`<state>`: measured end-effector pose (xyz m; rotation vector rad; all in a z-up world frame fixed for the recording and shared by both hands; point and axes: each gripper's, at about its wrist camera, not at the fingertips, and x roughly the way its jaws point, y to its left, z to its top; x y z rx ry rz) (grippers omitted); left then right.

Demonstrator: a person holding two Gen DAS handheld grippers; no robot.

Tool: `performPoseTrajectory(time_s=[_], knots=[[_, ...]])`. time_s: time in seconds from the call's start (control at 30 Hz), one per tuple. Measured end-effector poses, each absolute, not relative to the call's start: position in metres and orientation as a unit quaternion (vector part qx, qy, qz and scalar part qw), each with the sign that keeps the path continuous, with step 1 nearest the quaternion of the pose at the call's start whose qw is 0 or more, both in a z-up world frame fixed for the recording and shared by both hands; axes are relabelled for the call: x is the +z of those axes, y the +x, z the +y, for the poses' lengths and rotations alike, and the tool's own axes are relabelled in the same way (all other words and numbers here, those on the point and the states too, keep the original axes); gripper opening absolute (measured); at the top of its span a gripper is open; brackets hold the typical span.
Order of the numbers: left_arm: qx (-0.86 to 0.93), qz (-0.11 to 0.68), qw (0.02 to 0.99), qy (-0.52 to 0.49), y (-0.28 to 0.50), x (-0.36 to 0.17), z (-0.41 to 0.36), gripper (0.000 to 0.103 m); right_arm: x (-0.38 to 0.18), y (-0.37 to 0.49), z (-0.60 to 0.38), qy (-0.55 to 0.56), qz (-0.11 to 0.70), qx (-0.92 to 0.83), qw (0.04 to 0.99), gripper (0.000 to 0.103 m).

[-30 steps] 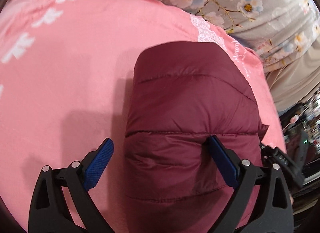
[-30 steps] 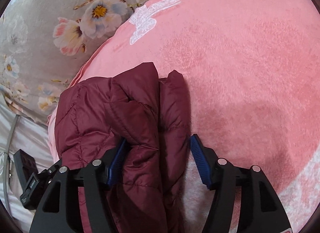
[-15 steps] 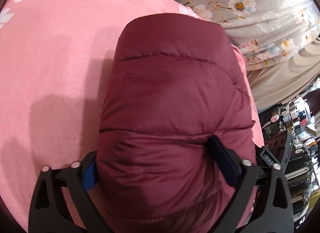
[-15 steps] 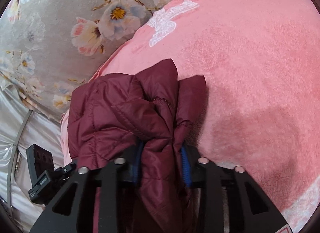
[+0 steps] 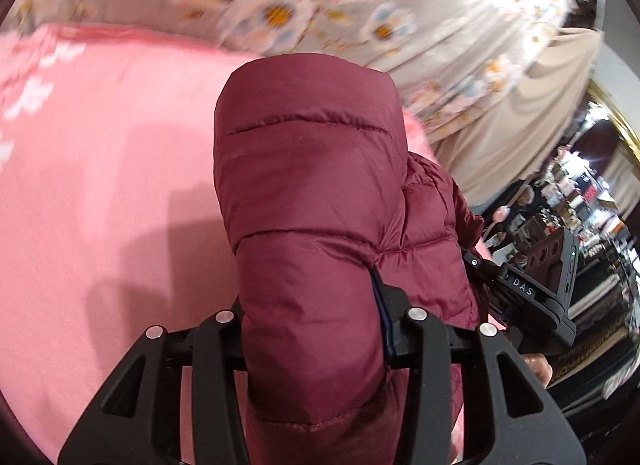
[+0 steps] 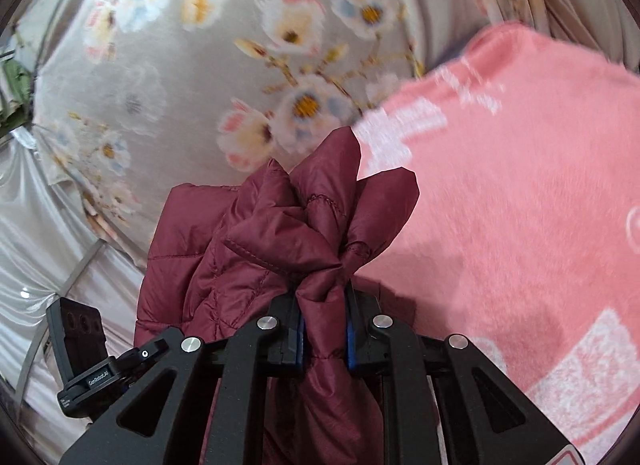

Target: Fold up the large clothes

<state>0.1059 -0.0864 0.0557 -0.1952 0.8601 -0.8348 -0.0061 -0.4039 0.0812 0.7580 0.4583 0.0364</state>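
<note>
A maroon quilted puffer jacket point(image 5: 304, 193) fills the middle of the left wrist view. My left gripper point(image 5: 312, 329) has its jaws closing on a thick padded fold of it, and the fabric bulges up over both fingers. In the right wrist view the same jacket point(image 6: 280, 233) is bunched into peaks. My right gripper point(image 6: 324, 329) is closing on a narrow gathered fold, with the blue pads point(image 6: 351, 339) pressed against it. Both folds are raised off the pink blanket point(image 5: 100, 193).
The pink fleece blanket point(image 6: 520, 205) with white prints covers the bed. Grey bedding with a flower print point(image 6: 180, 65) lies behind it. A black camera mount point(image 5: 536, 293) sticks out at the right of the left wrist view, with cluttered shelves point(image 5: 580, 193) beyond.
Both grippers closed on the jacket and lifted it off the blanket. The views tilted upward, so more of the flowered bedding shows now.
</note>
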Motion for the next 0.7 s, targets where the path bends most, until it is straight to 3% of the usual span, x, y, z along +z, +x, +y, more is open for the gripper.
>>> performPoseTrajectory(time_s=[0.43,0.7], knots=[[-0.453,0.195,0.868,-0.054,0.026,0.21,-0.03,0.041,0.27,-0.073,-0.337,0.236,0.029,0.064,0.969,0.015],[-0.438,0.069,0.895,-0.038,0.001,0.282,0.027,0.041,0.342,-0.071,-0.286,0.189,-0.04,0.105,0.975,0.015]])
